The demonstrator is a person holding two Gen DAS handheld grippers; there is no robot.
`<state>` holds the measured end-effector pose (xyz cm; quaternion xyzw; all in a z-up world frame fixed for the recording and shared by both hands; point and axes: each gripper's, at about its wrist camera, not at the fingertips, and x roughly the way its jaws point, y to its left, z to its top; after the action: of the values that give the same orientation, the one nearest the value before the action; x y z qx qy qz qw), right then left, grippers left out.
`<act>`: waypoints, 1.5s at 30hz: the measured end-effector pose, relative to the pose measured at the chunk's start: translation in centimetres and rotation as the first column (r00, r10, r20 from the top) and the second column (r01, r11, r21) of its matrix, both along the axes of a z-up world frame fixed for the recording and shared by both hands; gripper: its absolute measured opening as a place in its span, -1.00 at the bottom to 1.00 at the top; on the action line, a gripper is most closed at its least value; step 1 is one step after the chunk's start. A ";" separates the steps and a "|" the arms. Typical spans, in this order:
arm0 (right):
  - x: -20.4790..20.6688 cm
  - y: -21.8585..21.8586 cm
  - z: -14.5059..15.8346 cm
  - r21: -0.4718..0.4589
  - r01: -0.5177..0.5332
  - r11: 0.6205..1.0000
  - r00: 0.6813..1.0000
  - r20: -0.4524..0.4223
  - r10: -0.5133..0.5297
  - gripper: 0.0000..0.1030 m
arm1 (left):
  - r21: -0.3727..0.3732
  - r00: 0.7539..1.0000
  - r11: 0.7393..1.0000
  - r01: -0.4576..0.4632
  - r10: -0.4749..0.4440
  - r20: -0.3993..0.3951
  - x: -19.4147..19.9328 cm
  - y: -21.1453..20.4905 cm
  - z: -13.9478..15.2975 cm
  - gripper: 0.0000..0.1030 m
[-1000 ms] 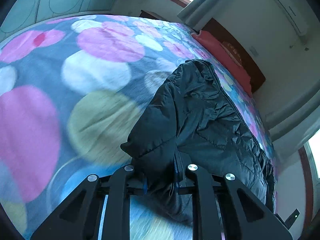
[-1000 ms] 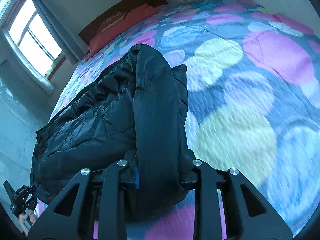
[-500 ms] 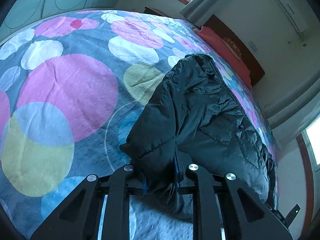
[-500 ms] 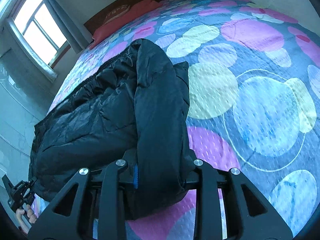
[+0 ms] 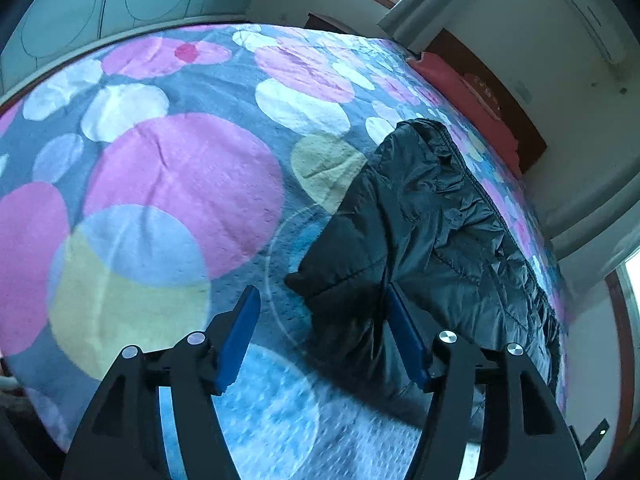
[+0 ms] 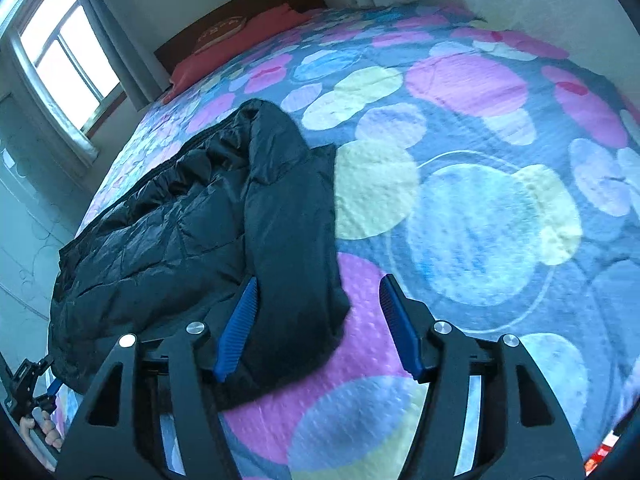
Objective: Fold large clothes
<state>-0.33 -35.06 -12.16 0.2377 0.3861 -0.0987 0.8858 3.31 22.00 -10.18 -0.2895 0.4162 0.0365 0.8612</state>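
The black jacket [image 5: 440,232] lies on the spotted bedspread [image 5: 180,168], a folded sleeve end between each gripper's blue fingers. The left gripper [image 5: 324,312] and right gripper [image 6: 318,300] are both opening, pads off the cloth. Only the right view shows a hand [image 6: 42,428] at the far hem.

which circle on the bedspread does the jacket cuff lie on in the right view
The pink circle, just ahead of the right gripper; the black jacket's cuff overlaps its left edge, unlike the yellow circle farther up.
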 end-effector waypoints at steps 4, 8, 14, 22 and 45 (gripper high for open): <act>-1.1 0.2 2.2 -0.093 0.037 0.995 0.999 0.028 -0.035 0.20 | 0.055 1.000 0.998 0.002 -0.002 -0.001 -0.4 -0.2 0.5 0.24; -1.0 2.2 4.3 -0.173 0.014 0.985 0.998 0.060 -0.003 0.20 | 0.092 1.000 0.996 0.013 -0.012 -0.008 -0.6 -0.3 0.6 0.24; 2.9 8.8 4.2 -0.224 -0.162 0.961 0.985 0.028 0.172 0.19 | 0.106 1.000 0.994 0.011 -0.011 0.001 -0.6 -0.2 0.8 0.24; 10.6 19.0 4.2 -0.398 -0.294 0.869 0.948 -0.008 0.317 0.19 | 0.129 1.000 0.992 -0.005 0.002 0.021 -0.1 0.5 1.7 0.24; 14.9 22.3 -2.7 -0.454 -0.298 0.840 0.954 -0.125 0.272 0.19 | 0.070 0.994 0.993 0.093 -0.097 0.053 5.4 -1.6 1.6 0.43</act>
<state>14.52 -12.74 -14.86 -0.0456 0.4064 -0.0627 0.9104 8.75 20.41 -8.57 -0.2410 0.4037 0.0014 0.8826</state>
